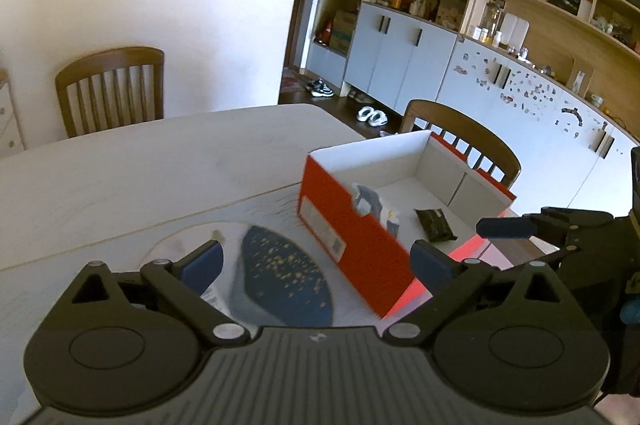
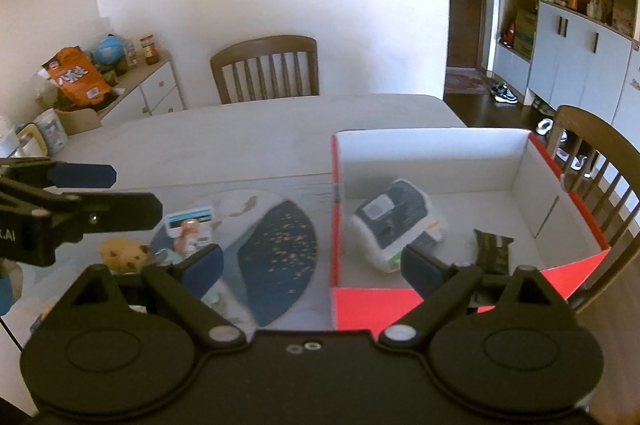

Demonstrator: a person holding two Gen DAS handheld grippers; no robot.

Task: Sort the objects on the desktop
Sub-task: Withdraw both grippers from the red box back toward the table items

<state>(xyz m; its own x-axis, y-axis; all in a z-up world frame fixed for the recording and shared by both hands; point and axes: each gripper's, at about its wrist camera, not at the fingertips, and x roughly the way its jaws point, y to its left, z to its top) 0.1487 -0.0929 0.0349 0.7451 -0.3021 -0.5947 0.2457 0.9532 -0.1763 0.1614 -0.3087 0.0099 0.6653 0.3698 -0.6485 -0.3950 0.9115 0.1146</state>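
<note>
Sorting looks partly done: the red cardboard box on the bench already holds a white-and-navy tissue pack and a dark snack wrapper, lying apart on its floor. Still out on the bench, left of the box, are a small card-backed packet and a tan plush toy, close together at the edge of a round mat with a dark blue speckled patch.

Left gripper has its jaws spread almost fully and empty, with only the mat and the box's near corner showing between them. Right gripper also stands wide with nothing held, hovering over the box's near wall.

My reading is that a fresh pick is in hand. Next move likely calls for one gripper to swing left to the packet or plush toy, drop low, straddle it and close before carrying it over the box wall.
</note>
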